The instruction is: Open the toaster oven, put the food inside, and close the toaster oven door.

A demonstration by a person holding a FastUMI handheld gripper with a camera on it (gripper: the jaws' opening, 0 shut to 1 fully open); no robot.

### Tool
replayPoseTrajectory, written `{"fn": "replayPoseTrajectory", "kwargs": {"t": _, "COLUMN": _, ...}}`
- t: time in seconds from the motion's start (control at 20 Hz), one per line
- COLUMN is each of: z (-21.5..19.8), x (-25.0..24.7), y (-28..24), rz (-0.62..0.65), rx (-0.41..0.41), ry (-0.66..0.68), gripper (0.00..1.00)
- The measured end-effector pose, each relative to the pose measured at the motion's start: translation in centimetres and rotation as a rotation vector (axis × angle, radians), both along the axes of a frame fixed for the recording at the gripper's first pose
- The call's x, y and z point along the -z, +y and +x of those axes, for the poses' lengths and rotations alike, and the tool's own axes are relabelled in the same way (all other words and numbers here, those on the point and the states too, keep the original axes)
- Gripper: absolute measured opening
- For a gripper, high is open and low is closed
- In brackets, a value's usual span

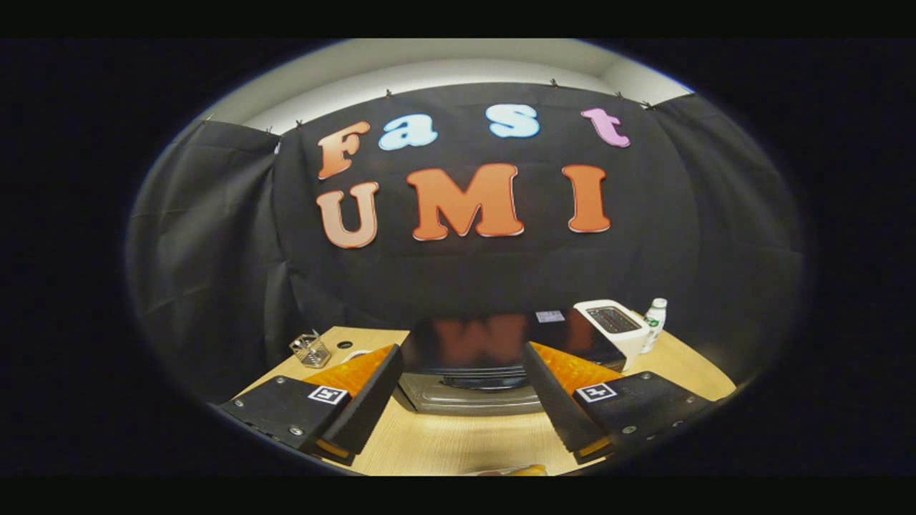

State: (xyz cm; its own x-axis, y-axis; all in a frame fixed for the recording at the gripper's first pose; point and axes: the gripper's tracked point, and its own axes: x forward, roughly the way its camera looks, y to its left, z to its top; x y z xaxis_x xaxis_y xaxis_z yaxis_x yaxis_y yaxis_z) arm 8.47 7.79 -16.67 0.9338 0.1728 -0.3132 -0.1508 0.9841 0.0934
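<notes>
The toaster oven (494, 357) stands on the wooden table just ahead of my fingers, seen from above. Its glossy black top mirrors the wall, and its silver front with the door handle (486, 381) shows between the fingers. I cannot tell from here whether the door is closed. My gripper (461, 357) is open, with its fingers spread wide on either side of the oven's front and holding nothing. A small yellowish bit of food (526, 470) peeks in on the table close below the fingers.
A white pop-up toaster (615, 325) stands right behind the oven, with a small plastic bottle (654, 323) beside it. A clear glass container (310, 350) sits at the table's far left, near a small dark hole (345, 345) in the tabletop (458, 443).
</notes>
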Motion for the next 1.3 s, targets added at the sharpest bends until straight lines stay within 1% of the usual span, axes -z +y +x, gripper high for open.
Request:
{"fn": "replayPoseTrajectory", "kwargs": {"t": 0.1, "z": 1.3, "x": 2.6, "y": -0.6, "rz": -0.054, "rx": 0.022, "ry": 0.047, "gripper": 1.00}}
{"fn": "replayPoseTrajectory", "kwargs": {"t": 0.3, "z": 3.0, "x": 6.8, "y": -0.8, "rz": -0.069, "rx": 0.041, "ry": 0.126, "gripper": 1.00}}
{"fn": "replayPoseTrajectory", "kwargs": {"t": 0.55, "z": 5.6, "x": 9.1, "y": -1.4, "rz": -0.065, "rx": 0.061, "ry": 0.154, "gripper": 1.00}}
{"fn": "replayPoseTrajectory", "kwargs": {"t": 0.65, "z": 6.5, "x": 9.5, "y": -1.7, "rz": -0.090, "rx": 0.074, "ry": 0.145, "gripper": 1.00}}
{"fn": "replayPoseTrajectory", "kwargs": {"t": 0.75, "z": 6.0, "x": 9.5, "y": -1.7, "rz": -0.117, "rx": 0.055, "ry": 0.143, "gripper": 1.00}}
{"fn": "replayPoseTrajectory", "kwargs": {"t": 0.85, "z": 5.8, "x": 9.4, "y": -1.7, "rz": -0.096, "rx": 0.053, "ry": 0.148, "gripper": 1.00}}
{"fn": "replayPoseTrajectory", "kwargs": {"t": 1.0, "z": 4.9, "x": 9.5, "y": -1.8, "rz": -0.100, "rx": 0.051, "ry": 0.140, "gripper": 1.00}}
{"fn": "replayPoseTrajectory", "kwargs": {"t": 1.15, "z": 3.3, "x": 9.3, "y": -1.9, "rz": -0.087, "rx": 0.044, "ry": 0.121, "gripper": 1.00}}
{"fn": "replayPoseTrajectory", "kwargs": {"t": 1.3, "z": 0.7, "x": 11.2, "y": -1.8, "rz": -0.074, "rx": 0.012, "ry": 0.149, "gripper": 1.00}}
